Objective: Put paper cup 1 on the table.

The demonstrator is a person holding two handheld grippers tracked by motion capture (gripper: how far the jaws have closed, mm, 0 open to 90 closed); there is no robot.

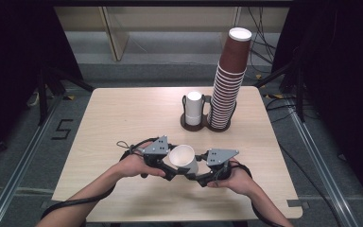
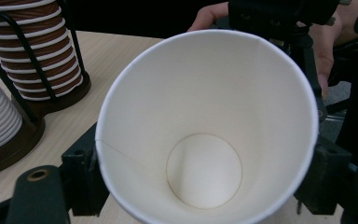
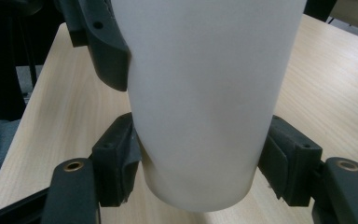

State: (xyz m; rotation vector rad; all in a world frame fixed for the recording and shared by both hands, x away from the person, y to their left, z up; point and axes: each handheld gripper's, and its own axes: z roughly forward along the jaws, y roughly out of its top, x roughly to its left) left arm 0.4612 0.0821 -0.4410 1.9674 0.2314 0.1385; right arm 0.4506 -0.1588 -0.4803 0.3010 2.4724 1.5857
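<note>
White paper cup (image 1: pixel 184 160) sits tilted between both grippers, low over near edge of wooden table (image 1: pixel 123 118), mouth facing up and back toward person. Left gripper (image 2: pixel 205 186) jaws closed onto wall near rim; right gripper (image 3: pixel 200 163) jaws pinch base end (so both have it, handoff stage probably). Tip: paper crushes easily, keep squeeze light, release one side only once other holds firm. Dark cup holder (image 1: pixel 189 124) with white stack (image 1: pixel 194 108) and brown stack (image 1: pixel 229 80) well beyond, likely destination.
</note>
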